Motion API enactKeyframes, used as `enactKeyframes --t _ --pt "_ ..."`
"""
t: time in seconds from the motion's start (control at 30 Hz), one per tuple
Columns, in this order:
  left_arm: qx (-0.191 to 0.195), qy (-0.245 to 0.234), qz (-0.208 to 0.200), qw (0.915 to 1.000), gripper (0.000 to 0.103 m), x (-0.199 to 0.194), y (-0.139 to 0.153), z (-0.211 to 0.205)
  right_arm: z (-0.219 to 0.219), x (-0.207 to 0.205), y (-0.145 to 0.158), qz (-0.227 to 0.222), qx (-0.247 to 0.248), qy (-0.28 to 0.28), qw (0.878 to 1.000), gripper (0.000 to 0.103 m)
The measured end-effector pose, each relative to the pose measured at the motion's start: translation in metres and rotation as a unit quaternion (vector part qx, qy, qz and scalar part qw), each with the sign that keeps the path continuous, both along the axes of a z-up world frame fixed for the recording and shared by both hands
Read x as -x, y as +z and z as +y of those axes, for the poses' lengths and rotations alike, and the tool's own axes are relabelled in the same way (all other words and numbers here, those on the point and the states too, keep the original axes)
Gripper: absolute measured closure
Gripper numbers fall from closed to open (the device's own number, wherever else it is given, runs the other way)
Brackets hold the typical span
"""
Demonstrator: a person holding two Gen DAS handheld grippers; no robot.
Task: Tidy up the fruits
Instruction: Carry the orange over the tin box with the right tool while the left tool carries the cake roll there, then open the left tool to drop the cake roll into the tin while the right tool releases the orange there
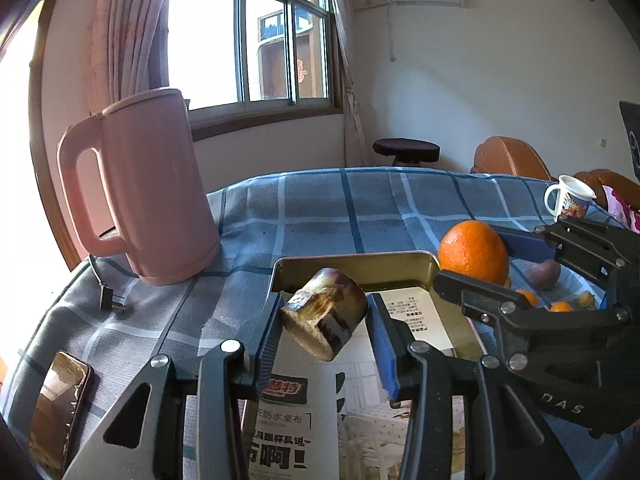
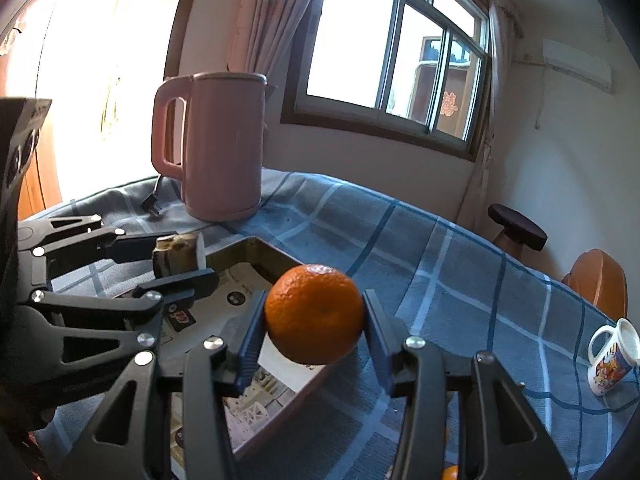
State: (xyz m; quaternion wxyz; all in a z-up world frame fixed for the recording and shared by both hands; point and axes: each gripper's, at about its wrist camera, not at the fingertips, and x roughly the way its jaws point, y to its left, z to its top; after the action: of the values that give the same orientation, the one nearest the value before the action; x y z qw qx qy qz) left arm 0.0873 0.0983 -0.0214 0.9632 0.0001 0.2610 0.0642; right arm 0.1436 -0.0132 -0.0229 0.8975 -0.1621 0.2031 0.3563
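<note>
While the left gripper [image 1: 322, 320] pinches a stiff, light sugarcane chunk [image 1: 325, 313] above the metal tray [image 1: 356, 266], the right gripper [image 2: 314, 320] clamps a firm, smooth-skinned orange [image 2: 315, 314] across its middle, likely bruising if squeezed harder.

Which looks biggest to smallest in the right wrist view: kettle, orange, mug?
1. kettle
2. orange, though it sits closest to the camera in the right gripper, so its size is inflated
3. mug

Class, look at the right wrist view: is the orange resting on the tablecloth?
No, the orange is clamped between the right gripper's fingers, lifted above the tray and tablecloth.
</note>
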Motion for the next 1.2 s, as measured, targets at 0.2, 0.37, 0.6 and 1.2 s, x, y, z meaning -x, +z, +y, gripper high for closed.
enactKeyframes --t 0.2,0.37,0.6,1.2 --pt "0.002 0.003 0.013 0.9999 0.059 -0.004 -0.005 0.003 0.008 -0.006 -0.007 0.009 0.008 0.001 1.000 0.053" --pt "0.003 0.002 0.025 0.9997 0.059 -0.009 -0.010 0.006 0.013 -0.008 -0.011 0.013 0.018 0.003 1.000 0.053" --pt "0.003 0.002 0.042 0.9991 0.059 -0.015 -0.018 0.009 0.018 -0.012 -0.019 0.025 0.034 0.005 0.999 0.053" --pt "-0.017 0.015 0.056 0.9982 0.057 -0.017 -0.022 0.007 0.026 -0.016 -0.033 0.043 0.056 0.008 0.997 0.048"
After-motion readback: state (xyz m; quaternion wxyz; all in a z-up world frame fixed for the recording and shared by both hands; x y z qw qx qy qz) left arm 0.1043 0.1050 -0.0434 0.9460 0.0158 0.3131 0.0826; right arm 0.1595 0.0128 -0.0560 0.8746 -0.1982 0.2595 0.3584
